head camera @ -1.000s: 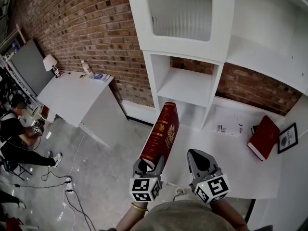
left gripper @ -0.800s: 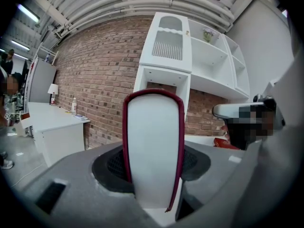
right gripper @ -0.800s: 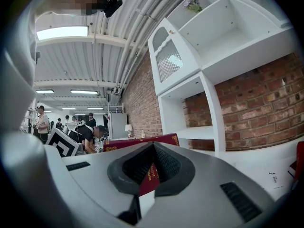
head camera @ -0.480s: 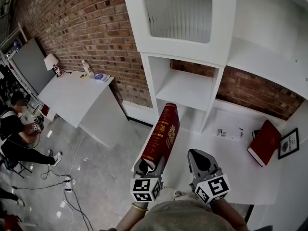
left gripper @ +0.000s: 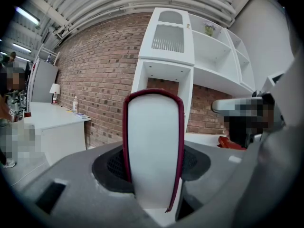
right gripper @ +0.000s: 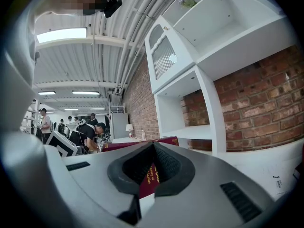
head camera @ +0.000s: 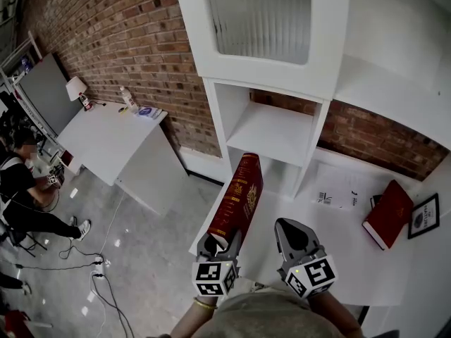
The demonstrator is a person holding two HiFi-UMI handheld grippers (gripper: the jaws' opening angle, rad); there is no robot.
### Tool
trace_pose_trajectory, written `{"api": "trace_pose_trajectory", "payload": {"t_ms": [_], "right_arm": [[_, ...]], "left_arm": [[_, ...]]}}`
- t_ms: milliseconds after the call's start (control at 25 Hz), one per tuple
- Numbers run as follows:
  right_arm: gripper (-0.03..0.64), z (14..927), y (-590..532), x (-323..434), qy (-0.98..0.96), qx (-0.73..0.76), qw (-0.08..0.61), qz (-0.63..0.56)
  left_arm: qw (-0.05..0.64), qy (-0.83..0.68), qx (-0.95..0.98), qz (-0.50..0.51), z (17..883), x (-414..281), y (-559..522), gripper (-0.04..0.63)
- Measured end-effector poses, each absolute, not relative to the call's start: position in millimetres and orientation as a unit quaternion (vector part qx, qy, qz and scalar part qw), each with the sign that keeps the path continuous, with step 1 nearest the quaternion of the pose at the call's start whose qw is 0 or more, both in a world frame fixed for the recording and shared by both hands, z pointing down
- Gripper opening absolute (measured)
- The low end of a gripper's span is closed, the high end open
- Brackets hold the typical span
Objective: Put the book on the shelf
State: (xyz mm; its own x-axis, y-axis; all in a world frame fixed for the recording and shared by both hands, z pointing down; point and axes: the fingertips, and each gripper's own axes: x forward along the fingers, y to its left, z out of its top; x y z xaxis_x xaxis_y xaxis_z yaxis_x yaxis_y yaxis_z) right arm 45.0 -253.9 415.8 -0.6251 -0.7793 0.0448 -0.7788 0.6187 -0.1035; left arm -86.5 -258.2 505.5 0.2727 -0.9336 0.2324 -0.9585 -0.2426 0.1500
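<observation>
A dark red book with gold print stands tilted up toward the white shelf unit. My left gripper is shut on its lower end. In the left gripper view the book's white page edge fills the space between the jaws, with the shelf unit straight behind it. My right gripper hangs beside the book, shut and holding nothing. In the right gripper view the red book shows through the hollow of the shut right gripper. The shelf's open compartment lies ahead.
A second red book, a framed picture and papers lie on the white counter under the shelves. At left are a white desk, a seated person and floor cables.
Both grippers and the held book have come slightly nearer the shelf unit. The grip on the book is unchanged.
</observation>
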Motion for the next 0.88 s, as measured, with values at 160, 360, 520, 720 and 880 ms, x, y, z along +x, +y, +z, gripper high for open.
{"api": "trace_pose_trajectory", "payload": {"t_ms": [160, 360, 520, 720, 880], "right_arm": [[0.006, 418.6, -258.1, 47.3, 0.900, -0.431, 0.002, -0.059], [0.006, 423.4, -260.3, 49.3, 0.900, -0.432, -0.001, -0.063], [0.006, 427.4, -260.5, 52.1, 0.899, -0.432, -0.005, -0.066], [0.006, 431.7, -263.2, 56.2, 0.897, -0.436, -0.010, -0.069], [0.006, 433.3, -267.0, 58.0, 0.896, -0.439, -0.012, -0.070]], "left_arm": [[0.135, -0.604, 0.784, 0.050, 510.6, -84.9, -259.3, 0.239], [0.137, -0.606, 0.781, 0.054, 516.3, -84.2, -260.9, 0.239], [0.137, -0.607, 0.780, 0.061, 523.1, -82.5, -265.4, 0.239], [0.137, -0.607, 0.780, 0.070, 531.9, -80.9, -273.7, 0.239], [0.139, -0.606, 0.780, 0.076, 537.5, -77.9, -279.2, 0.239]]}}
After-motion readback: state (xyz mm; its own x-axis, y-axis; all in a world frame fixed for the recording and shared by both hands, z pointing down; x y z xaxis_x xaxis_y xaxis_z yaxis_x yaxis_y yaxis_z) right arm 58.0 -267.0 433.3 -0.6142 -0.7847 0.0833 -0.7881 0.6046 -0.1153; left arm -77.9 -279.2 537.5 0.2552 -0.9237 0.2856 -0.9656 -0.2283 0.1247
